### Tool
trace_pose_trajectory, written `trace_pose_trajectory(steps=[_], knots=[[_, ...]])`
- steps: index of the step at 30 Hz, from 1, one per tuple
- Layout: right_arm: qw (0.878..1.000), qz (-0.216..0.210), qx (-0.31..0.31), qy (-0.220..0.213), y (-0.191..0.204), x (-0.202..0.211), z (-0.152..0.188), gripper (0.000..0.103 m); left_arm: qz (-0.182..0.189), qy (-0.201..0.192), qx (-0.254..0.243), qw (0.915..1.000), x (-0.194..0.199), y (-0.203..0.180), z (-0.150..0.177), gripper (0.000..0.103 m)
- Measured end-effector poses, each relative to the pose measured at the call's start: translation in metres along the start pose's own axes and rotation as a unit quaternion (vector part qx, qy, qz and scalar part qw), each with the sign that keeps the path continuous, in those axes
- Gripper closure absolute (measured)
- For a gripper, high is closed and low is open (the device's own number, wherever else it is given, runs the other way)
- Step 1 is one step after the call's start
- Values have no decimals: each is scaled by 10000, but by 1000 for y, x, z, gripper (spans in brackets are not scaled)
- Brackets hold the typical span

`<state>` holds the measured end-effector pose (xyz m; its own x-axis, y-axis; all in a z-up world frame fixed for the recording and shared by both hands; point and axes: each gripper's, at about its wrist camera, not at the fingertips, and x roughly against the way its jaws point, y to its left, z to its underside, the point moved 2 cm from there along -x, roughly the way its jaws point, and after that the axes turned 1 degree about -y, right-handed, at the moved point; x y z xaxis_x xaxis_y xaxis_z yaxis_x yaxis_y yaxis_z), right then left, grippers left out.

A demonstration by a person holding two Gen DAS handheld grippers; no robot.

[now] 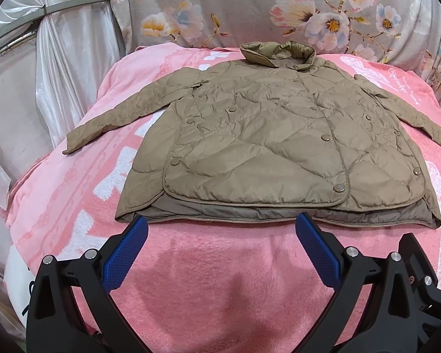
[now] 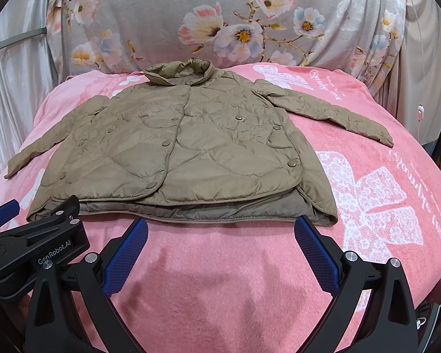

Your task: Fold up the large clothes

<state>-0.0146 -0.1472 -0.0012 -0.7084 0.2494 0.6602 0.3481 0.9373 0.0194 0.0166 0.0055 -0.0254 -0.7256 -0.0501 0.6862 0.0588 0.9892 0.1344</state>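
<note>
A tan quilted jacket (image 1: pixel 258 135) lies flat and face up on a pink blanket (image 1: pixel 214 279), collar at the far end, both sleeves spread out to the sides. It also shows in the right wrist view (image 2: pixel 176 153). My left gripper (image 1: pixel 220 229) is open and empty, its blue pads just short of the jacket's near hem. My right gripper (image 2: pixel 220 229) is open and empty, also just short of the hem, toward the jacket's right side. The left gripper's body (image 2: pixel 35 244) shows at the left of the right wrist view.
A grey floral cloth (image 1: pixel 279 8) covers the backing behind the blanket (image 2: pixel 382 206). White satin drapes (image 1: pixel 44 67) hang at the left. A white cable with a switch (image 2: pixel 419 111) hangs at the right.
</note>
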Motion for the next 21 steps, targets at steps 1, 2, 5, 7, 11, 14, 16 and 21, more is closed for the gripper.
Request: trace_pose_trajectory(steps=[1, 2, 5, 7, 11, 14, 16, 21], knots=[[10000, -2, -4, 1, 0, 0, 0, 5, -10, -4, -3, 10000, 0, 0, 0, 5], [10000, -6, -5, 4, 0, 0, 1, 5, -9, -3, -6, 10000, 0, 0, 0, 5], [10000, 1, 3, -4, 0, 0, 0, 5, 9, 7, 1, 10000, 0, 0, 0, 5], [10000, 2, 8, 2, 0, 0, 0, 5, -5, -4, -6, 10000, 0, 0, 0, 5], [10000, -68, -7, 32, 1, -2, 0, 5, 25, -41, -23, 10000, 0, 1, -1, 5], [9998, -153, -13, 125, -5, -12, 0, 5, 142, -27, 6, 9999, -3, 3, -3, 5], [9998, -78, -125, 144, -20, -19, -5, 5, 131, -97, 33, 9999, -4, 6, -6, 5], [9965, 263, -785, 96, -90, -36, -28, 5, 198, -339, 232, 9990, -17, 21, -22, 5]])
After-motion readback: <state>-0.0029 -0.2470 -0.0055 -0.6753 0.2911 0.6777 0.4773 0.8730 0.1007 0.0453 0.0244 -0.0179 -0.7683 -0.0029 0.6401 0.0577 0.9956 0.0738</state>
